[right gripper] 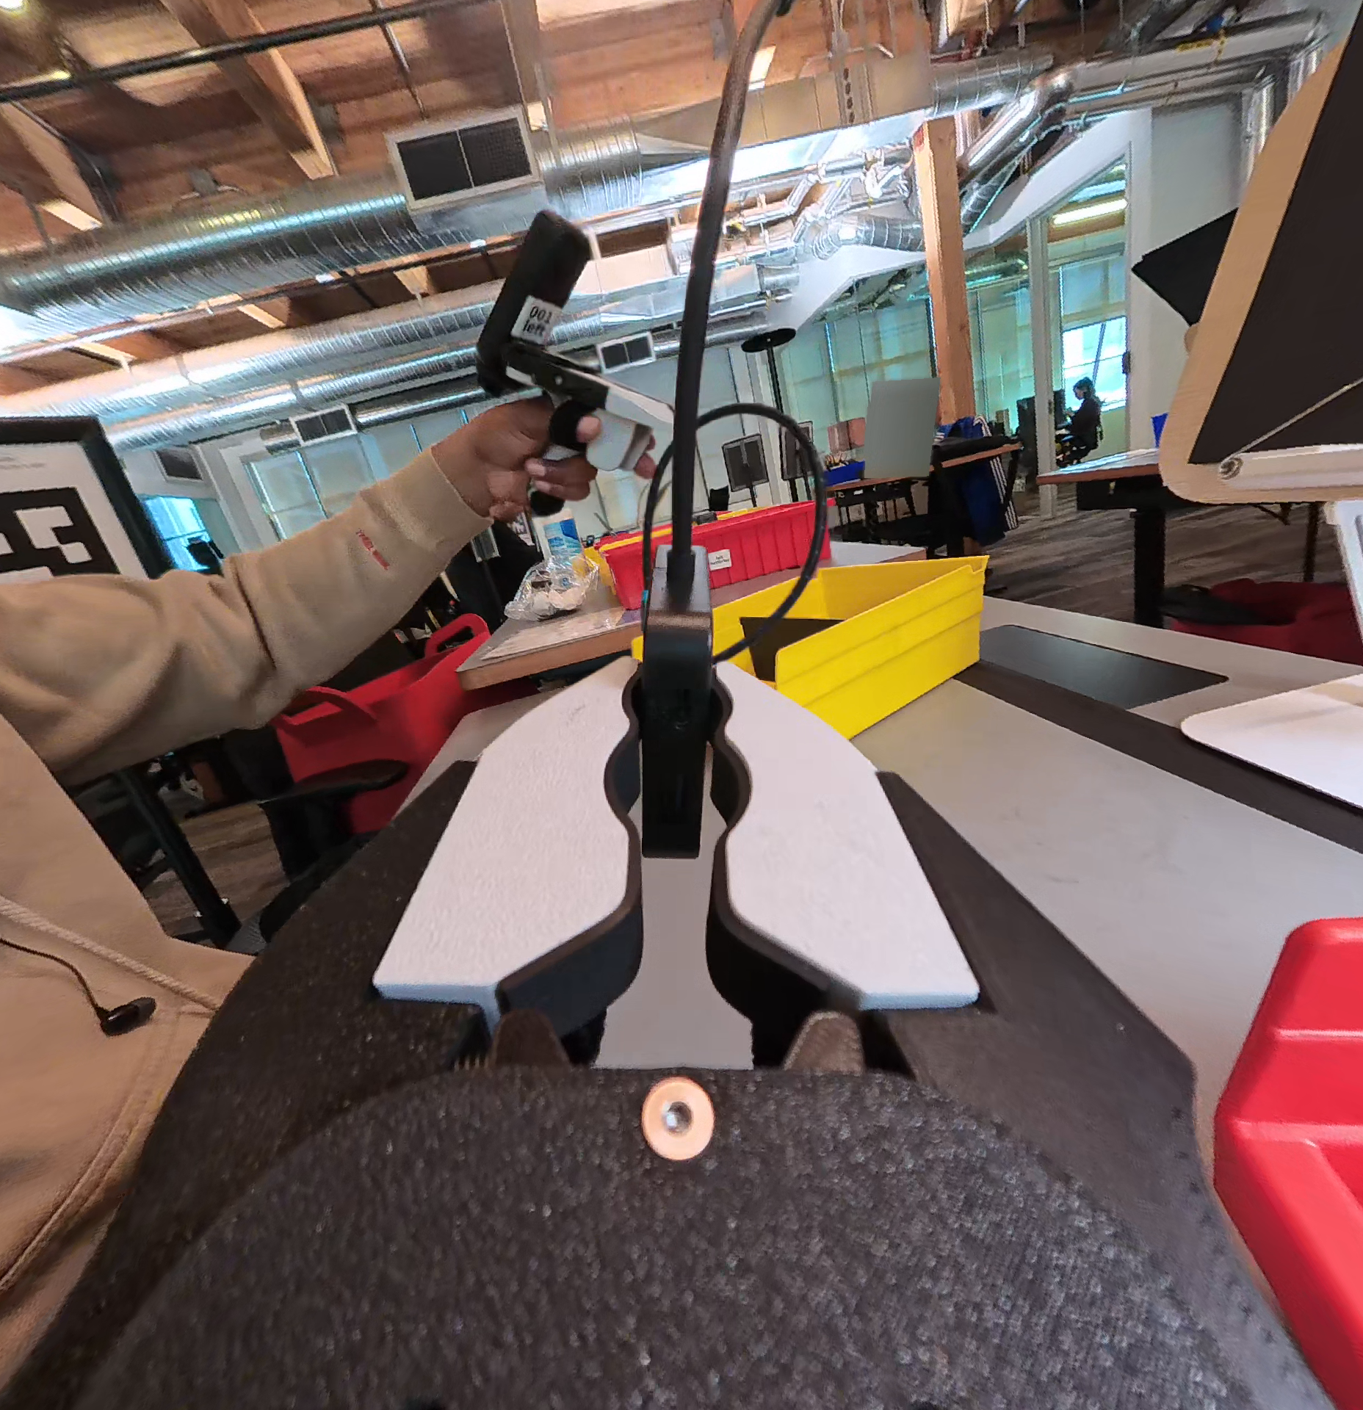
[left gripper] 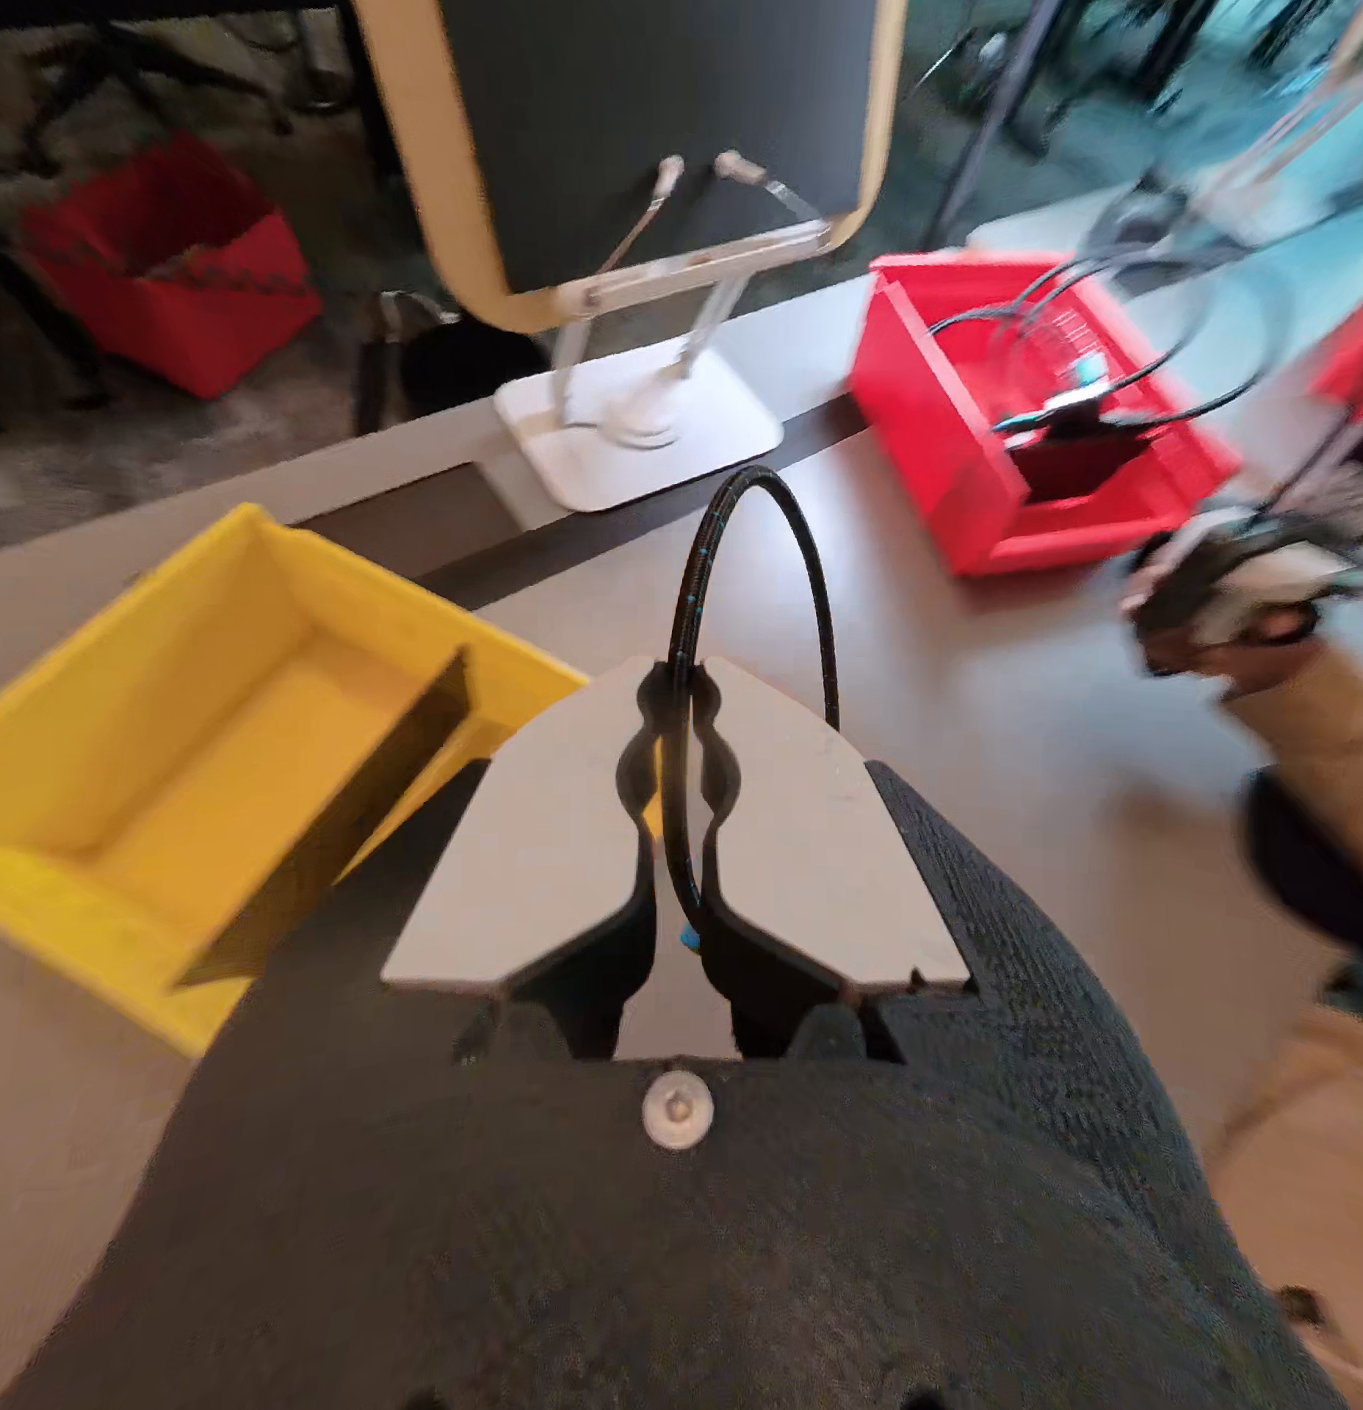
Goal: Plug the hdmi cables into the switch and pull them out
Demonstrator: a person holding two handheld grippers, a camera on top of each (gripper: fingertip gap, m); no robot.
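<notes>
In the right wrist view my right gripper (right gripper: 677,671) is shut on a small black switch box (right gripper: 675,748), held upright above the table. A thick black HDMI cable (right gripper: 697,267) is plugged into its top and runs up out of frame. A thin black cable (right gripper: 816,488) loops from the box toward my left gripper (right gripper: 648,435), which a hand holds higher up. In the left wrist view my left gripper (left gripper: 682,671) is shut on that thin braided cable (left gripper: 808,549), which arcs above the fingers. The right gripper (left gripper: 1235,603) shows blurred at the right.
A yellow bin (left gripper: 114,648) with a dark divider sits on the table at left and also shows in the right wrist view (right gripper: 892,633). A red bin (left gripper: 930,427) holds more cables. A monitor on a white stand base (left gripper: 640,442) stands at the back. Another red bin (right gripper: 1312,1106) is near right. About 30 cm separates my left fingertips from my right.
</notes>
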